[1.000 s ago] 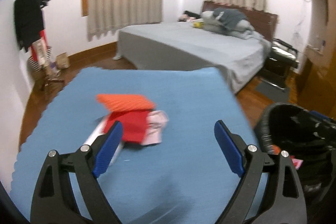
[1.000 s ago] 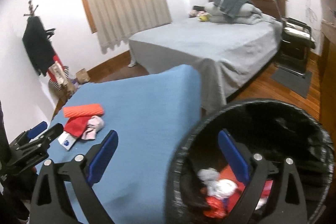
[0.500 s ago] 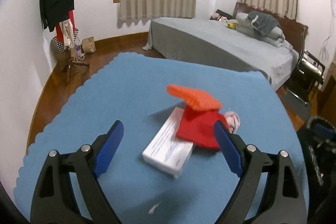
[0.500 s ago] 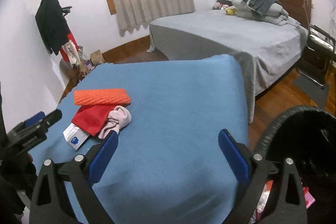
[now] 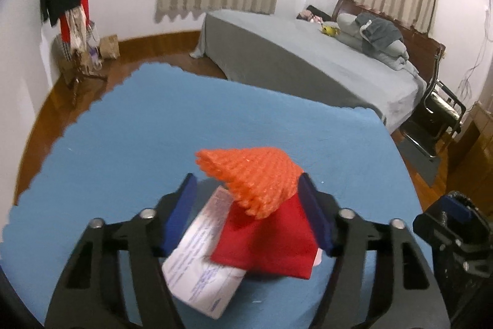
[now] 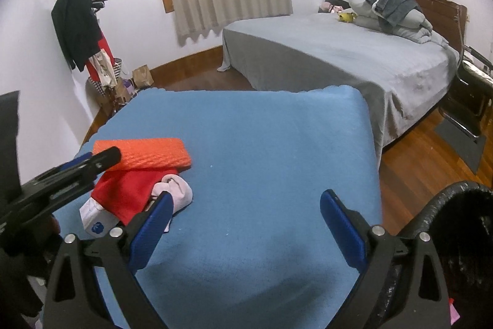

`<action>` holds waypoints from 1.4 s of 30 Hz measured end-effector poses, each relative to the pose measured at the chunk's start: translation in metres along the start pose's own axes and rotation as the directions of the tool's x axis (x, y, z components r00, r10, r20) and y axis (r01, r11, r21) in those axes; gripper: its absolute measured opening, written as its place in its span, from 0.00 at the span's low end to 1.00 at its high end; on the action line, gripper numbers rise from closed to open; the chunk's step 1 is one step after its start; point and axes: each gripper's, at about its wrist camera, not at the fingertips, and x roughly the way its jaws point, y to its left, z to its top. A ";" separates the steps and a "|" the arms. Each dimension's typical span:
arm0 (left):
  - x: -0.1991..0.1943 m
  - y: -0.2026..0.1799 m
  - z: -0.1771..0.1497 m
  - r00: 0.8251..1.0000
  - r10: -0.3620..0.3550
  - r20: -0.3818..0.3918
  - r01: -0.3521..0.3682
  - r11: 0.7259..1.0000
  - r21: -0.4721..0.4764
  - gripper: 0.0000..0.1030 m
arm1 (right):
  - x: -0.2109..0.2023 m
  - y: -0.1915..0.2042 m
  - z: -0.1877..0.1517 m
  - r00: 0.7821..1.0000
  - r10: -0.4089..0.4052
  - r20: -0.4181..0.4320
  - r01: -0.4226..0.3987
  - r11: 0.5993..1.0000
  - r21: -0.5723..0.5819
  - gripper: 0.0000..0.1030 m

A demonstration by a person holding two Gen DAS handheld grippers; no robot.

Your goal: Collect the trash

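A pile of trash lies on the blue cloth table [image 5: 129,150]: an orange foam net [image 5: 249,171] on top, a red wrapper [image 5: 268,242] under it, a white packet [image 5: 200,258] and a pink crumpled piece [image 6: 175,190]. My left gripper [image 5: 246,208] is open, its blue pads either side of the orange net and red wrapper. It also shows in the right wrist view [image 6: 61,174]. My right gripper [image 6: 246,224] is open and empty over the table, right of the pile. The orange net [image 6: 144,151] and red wrapper [image 6: 126,190] show there too.
A black-lined trash bin [image 6: 456,221] stands at the table's right, by my right gripper. A grey bed [image 6: 339,57] is beyond the table, a coat rack [image 6: 80,26] at the left wall, a dark chair [image 5: 440,107] at the right.
My left gripper has moved forward and down onto the pile and narrowed around it. My right gripper has swung left, away from the bin, over the table.
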 end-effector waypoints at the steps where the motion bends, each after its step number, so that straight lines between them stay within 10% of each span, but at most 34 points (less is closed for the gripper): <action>1: 0.004 0.000 0.000 1.000 -0.009 -0.012 0.009 1.000 -0.005 0.44 | 0.001 0.000 -0.001 1.000 0.000 -0.003 0.000 1.000 0.000 0.91; 8: 0.004 -0.005 -0.010 0.997 -0.070 -0.012 0.070 0.997 -0.030 0.15 | 0.003 0.003 -0.001 1.000 0.002 -0.017 -0.002 1.000 0.001 0.91; 18: -0.041 0.010 -0.012 0.994 -0.037 0.101 0.044 0.997 -0.069 0.14 | 0.003 0.025 -0.001 0.999 0.047 -0.002 -0.047 0.999 -0.019 0.91; 42: -0.050 0.055 -0.043 0.999 0.007 0.052 0.002 0.988 -0.157 0.15 | 0.047 0.065 -0.023 0.990 0.080 -0.112 -0.088 0.994 -0.067 0.86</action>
